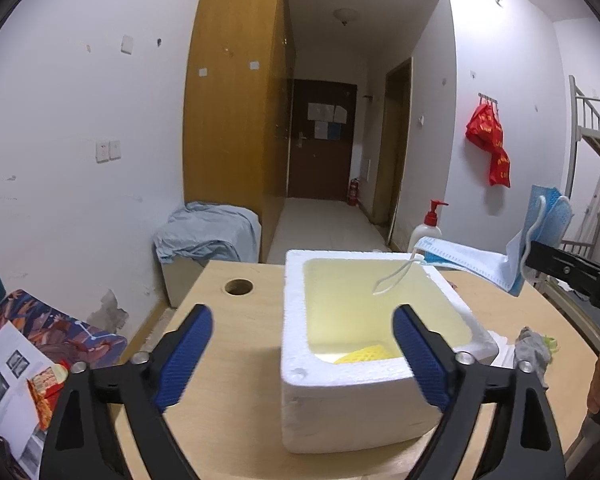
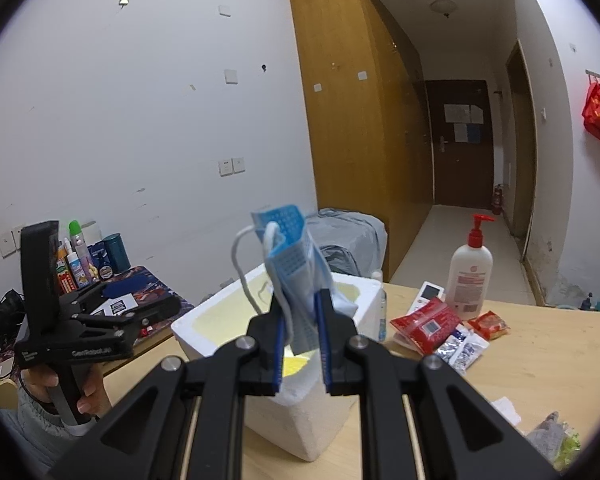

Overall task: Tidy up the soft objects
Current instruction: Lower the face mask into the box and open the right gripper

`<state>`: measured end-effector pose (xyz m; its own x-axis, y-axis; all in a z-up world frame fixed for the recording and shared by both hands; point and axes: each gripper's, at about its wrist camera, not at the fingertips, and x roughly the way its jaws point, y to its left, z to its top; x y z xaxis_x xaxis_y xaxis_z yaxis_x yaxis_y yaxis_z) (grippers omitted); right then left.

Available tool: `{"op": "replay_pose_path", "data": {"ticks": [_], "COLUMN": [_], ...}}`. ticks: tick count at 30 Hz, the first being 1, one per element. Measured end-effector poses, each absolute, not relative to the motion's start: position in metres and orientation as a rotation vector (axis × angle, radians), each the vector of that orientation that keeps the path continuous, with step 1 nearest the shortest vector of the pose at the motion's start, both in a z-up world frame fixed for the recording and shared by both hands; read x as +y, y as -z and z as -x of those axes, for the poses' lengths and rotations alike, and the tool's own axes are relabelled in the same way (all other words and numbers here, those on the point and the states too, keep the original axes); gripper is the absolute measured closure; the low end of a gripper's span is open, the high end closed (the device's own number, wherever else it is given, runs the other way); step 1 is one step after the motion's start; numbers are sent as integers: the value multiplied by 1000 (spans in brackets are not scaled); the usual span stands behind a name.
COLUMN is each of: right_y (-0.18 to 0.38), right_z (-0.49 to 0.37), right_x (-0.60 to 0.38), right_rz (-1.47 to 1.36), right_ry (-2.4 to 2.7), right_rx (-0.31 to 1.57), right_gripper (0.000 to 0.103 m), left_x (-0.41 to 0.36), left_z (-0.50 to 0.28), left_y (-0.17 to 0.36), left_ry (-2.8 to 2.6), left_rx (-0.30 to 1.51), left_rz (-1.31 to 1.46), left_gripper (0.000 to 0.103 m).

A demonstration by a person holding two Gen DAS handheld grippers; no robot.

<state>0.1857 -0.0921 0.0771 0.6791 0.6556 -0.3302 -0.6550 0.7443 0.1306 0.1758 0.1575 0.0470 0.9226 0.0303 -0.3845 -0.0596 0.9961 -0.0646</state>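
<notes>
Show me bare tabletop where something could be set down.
Bare wood lies between the round hole and the foam box. Another bare stretch lies on the table right of the snack packets. Packets crowd the lotion bottle; a grey cloth lies beside the box.

Both cams sit close to the foam box (image 1: 364, 368) (image 2: 300, 412), left one looking straight over it toward the hallway door (image 1: 322, 140), right one angled from its right side.
</notes>
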Motion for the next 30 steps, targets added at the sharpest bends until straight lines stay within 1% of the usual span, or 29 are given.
{"op": "replay_pose_path", "data": {"ticks": [1,6,30], "right_y": [-76,-74,-61], "right_z": [-187,-189,-207], "right_x": [-90,-80,-40], "right_rz": [-4,-2,20], "right_ry": [-740,-756,-781], "right_rx": [376,384,453], "right_gripper": [85,85,85], "left_x": [159,167,193], "left_z": [-174,-163,-154], "left_y": [-47,-49,-46], "left_ry": [-53,-86,-105], "left_rx": [388,367,382], "left_rz": [71,74,107], "left_gripper": [3,1,1]}}
